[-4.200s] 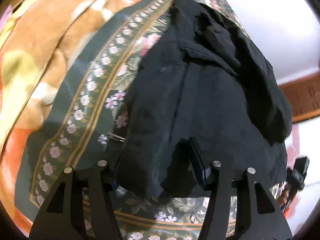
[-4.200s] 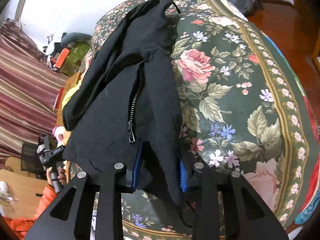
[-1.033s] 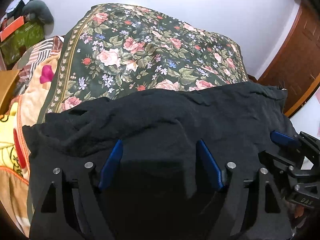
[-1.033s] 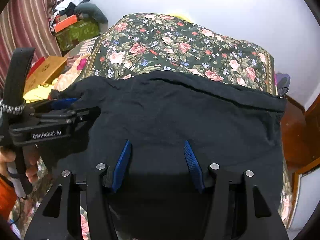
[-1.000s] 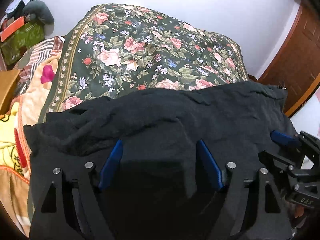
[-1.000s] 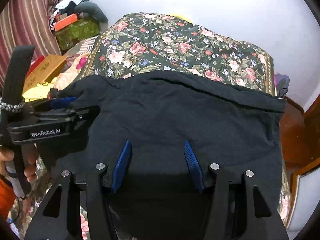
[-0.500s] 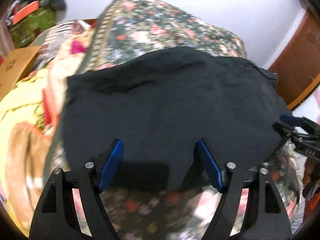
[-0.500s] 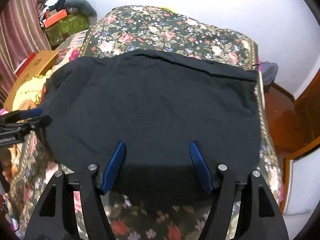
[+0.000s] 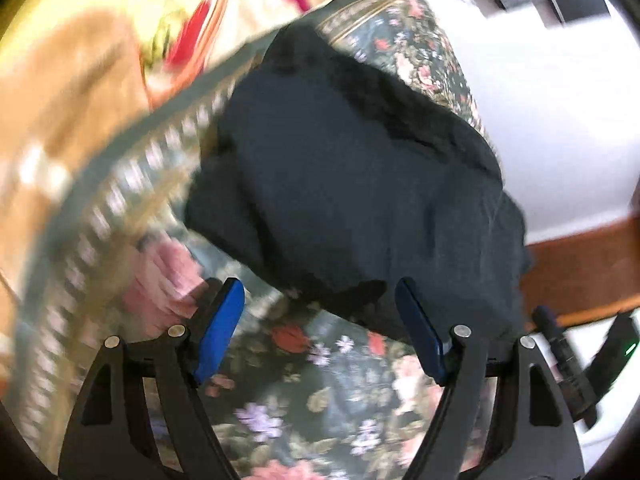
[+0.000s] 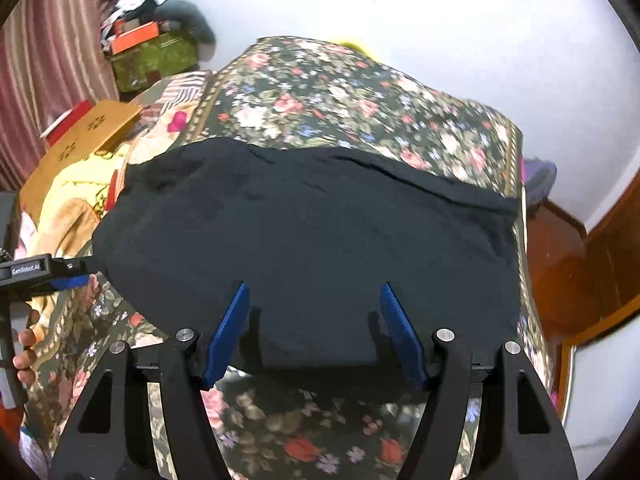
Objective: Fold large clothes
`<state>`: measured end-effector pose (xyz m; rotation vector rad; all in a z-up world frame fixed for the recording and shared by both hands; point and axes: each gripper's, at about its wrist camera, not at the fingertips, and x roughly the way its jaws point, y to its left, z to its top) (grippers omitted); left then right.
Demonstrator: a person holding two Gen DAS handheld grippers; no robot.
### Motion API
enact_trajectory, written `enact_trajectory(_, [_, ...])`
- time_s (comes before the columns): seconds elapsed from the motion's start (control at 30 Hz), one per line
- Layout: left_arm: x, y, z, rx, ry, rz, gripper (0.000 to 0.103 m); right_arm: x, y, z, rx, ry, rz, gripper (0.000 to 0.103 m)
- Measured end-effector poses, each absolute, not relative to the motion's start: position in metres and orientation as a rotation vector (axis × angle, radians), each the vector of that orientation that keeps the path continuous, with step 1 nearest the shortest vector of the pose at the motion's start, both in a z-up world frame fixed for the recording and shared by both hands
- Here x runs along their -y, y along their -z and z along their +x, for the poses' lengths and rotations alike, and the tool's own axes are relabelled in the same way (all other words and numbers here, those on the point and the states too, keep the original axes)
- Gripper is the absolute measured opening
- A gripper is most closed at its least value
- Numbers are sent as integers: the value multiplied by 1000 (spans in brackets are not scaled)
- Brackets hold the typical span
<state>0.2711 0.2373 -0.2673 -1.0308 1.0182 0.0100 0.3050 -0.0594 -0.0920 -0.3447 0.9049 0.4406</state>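
- Far to the left in the right wrist view, a striped maroon curtain (image 10: 44, 72) hangs beside a heap of boxes and bundles, with a brown cardboard box (image 10: 86, 128) lying in front of it.
- Next along, a yellow and orange blanket (image 10: 76, 196) is bunched against the edge of the floral bedspread (image 10: 320, 96).
- The left gripper (image 9: 318, 330) hovers over the bedspread with its blue pads spread wide and nothing between them; the near corner of the cloth lies just ahead of its tips. This view is badly smeared by motion.
- The black garment (image 10: 304, 240) lies across the bed in a broad, fairly flat slab, its far edge a crisp line running over the flowers, its near edge close to the foot of the bed.
- The right gripper (image 10: 314, 330) stands over that near edge, pads parted, with dark cloth lying between them but not pinched.
- To the right, the bedspread drops away to a reddish wooden floor (image 10: 560, 248) and a brown wooden door (image 10: 616, 240) against the white wall.
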Motion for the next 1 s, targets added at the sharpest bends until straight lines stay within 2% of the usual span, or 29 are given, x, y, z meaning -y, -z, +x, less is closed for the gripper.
enact_trajectory(0.17, [-241, 296, 277, -959, 61, -1300, 76, 43, 118, 312, -922, -431, -421, 64])
enact_trajectory(0.27, [-245, 308, 288, -916, 38, -1372, 76, 50, 132, 319, -963, -439, -361, 64])
enact_trajectory(0.33, [-245, 313, 296, -893, 32, -1390, 76, 58, 133, 323, -962, -454, -290, 68])
enact_trajectory(0.43, [-243, 312, 309, -858, -5, -1358, 77, 62, 133, 326, -971, -460, -242, 69])
enact_trajectory(0.57, [-227, 295, 330, -852, -146, -1164, 78, 61, 134, 325, -968, -466, -225, 70])
enact_trajectory(0.6, [-224, 290, 333, -853, -179, -1121, 75, 60, 134, 324, -967, -463, -232, 70])
enact_trajectory(0.67, [-222, 281, 337, -844, -242, -1054, 62, 57, 133, 323, -976, -464, -244, 70])
enact_trajectory(0.7, [-223, 276, 340, -833, -263, -1017, 49, 58, 133, 324, -984, -464, -244, 70])
enact_trajectory(0.73, [-223, 269, 340, -822, -268, -979, 44, 58, 131, 324, -995, -462, -241, 70])
enact_trajectory(1.0, [-224, 167, 308, -642, -285, -667, 39, 61, 113, 321, -1038, -476, -126, 70])
